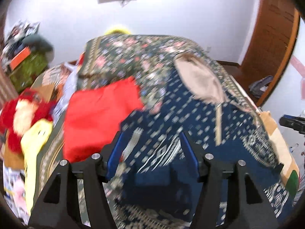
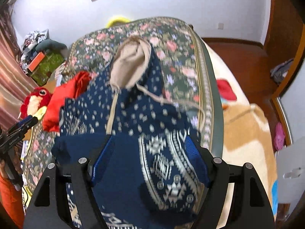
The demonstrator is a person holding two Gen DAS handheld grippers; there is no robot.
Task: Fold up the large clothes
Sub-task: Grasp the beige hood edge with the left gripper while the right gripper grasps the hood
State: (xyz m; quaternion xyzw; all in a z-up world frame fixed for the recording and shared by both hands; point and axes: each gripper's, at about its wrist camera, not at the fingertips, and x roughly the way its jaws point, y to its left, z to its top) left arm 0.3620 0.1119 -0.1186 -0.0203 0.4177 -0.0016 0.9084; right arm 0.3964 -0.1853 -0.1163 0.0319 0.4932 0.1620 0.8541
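Both claws, left claw (image 1: 150,145) and right claw (image 2: 148,148), apparently hover open above the navy hoodie (image 2: 133,118).

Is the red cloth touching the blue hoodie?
Touching. The right wrist view shows the red cloth lying against the blue hoodie's left edge, no gap between them.

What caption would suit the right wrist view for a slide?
Open right gripper above a navy patterned hooded sweater with beige hood lining, spread on a floral bedspread.
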